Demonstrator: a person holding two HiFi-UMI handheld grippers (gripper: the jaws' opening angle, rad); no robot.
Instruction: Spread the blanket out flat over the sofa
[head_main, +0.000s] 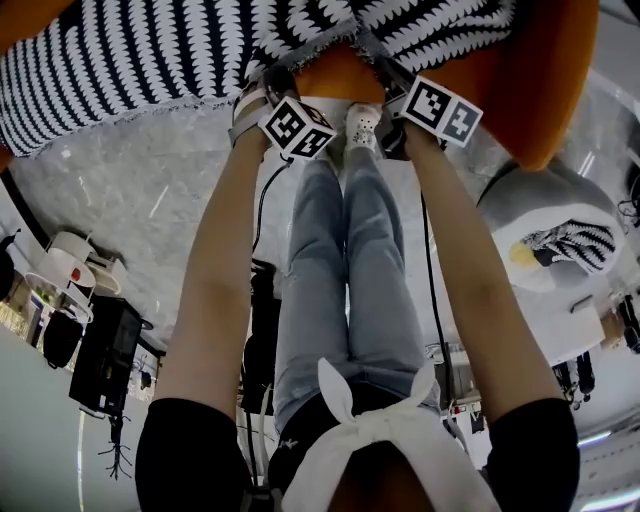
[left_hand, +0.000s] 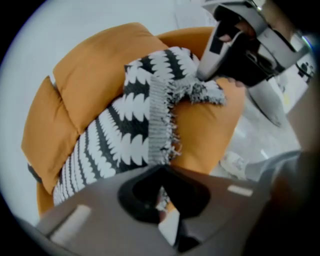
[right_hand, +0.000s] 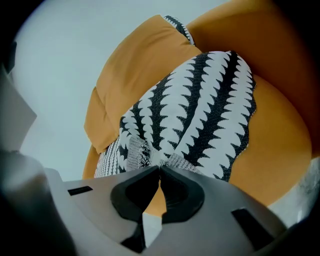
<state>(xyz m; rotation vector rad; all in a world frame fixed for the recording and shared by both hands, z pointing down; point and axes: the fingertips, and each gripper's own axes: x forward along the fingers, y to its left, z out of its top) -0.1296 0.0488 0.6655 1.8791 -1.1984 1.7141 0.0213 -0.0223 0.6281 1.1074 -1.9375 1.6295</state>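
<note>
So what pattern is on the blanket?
The blanket has black-and-white jagged stripes; right gripper view shows it best.

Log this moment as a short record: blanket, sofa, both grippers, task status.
blanket: black-and-white patterned blanket, fringed edge, draped in folds over seat and backrest
sofa: orange sofa, much of it uncovered
left gripper: left gripper has its jaws shut on the blanket's fringed edge
right gripper: right gripper has its jaws shut on the blanket's near edge
status: blanket not yet flat
</note>
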